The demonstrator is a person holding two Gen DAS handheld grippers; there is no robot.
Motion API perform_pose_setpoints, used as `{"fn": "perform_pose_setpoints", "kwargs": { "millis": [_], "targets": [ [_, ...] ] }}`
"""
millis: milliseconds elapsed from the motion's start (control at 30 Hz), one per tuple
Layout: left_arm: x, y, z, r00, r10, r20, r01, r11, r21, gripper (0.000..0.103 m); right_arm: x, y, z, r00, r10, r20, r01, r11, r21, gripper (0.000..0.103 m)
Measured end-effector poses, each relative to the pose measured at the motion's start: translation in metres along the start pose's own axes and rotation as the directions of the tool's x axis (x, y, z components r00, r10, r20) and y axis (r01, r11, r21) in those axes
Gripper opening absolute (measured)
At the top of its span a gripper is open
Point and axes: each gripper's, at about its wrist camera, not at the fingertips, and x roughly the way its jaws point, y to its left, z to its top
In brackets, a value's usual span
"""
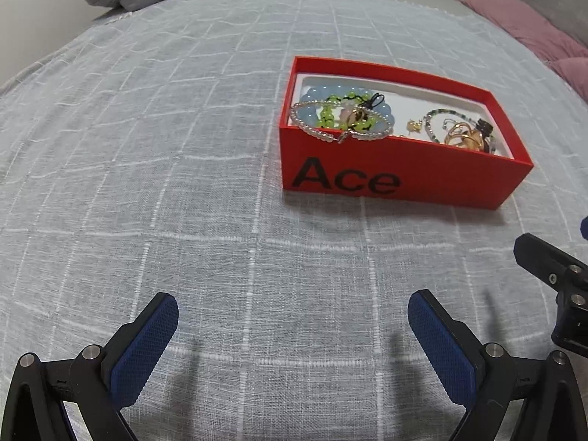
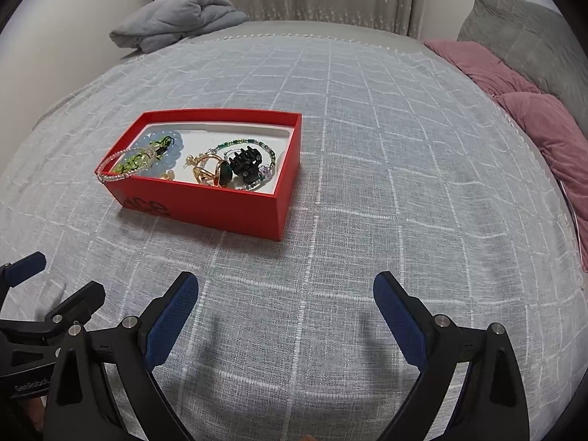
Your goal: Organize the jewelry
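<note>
A red box (image 1: 397, 169) marked "Ace" sits on the bed and also shows in the right wrist view (image 2: 228, 205). Inside lie a blue bead bracelet (image 1: 312, 95), a green bead bracelet (image 1: 327, 114), a pearl bracelet (image 1: 316, 130) draped over the front rim, gold rings (image 2: 205, 172), a black hair claw (image 2: 245, 163) and a green beaded chain (image 2: 239, 144). My left gripper (image 1: 292, 310) is open and empty, low over the bedspread in front of the box. My right gripper (image 2: 286, 290) is open and empty, in front of the box and to its right.
The bed has a grey checked bedspread (image 1: 165, 169). A folded grey blanket (image 2: 176, 18) lies at the far left. Pink pillows (image 2: 533, 117) and a grey pillow (image 2: 522, 36) lie along the right. The right gripper's body shows at the left wrist view's right edge (image 1: 558, 275).
</note>
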Motion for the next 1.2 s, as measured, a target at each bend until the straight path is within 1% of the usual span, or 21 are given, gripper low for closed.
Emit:
{"fn": "perform_pose_setpoints", "kwargs": {
  "millis": [267, 1200],
  "targets": [
    [0.0030, 0.0019, -0.0003, 1.000, 0.002, -0.001, -0.002, 1.000, -0.009, 0.102, 0.0092, 0.0031, -0.0065, 0.999, 0.010, -0.032, -0.010, 1.000, -0.008, 0.098],
    [0.0013, -0.0020, -0.0044, 1.000, 0.012, -0.001, -0.012, 1.000, 0.010, 0.102, 0.0079, 0.0013, -0.0098, 1.000, 0.004, -0.029, -0.005, 1.000, -0.007, 0.098]
  ]
}}
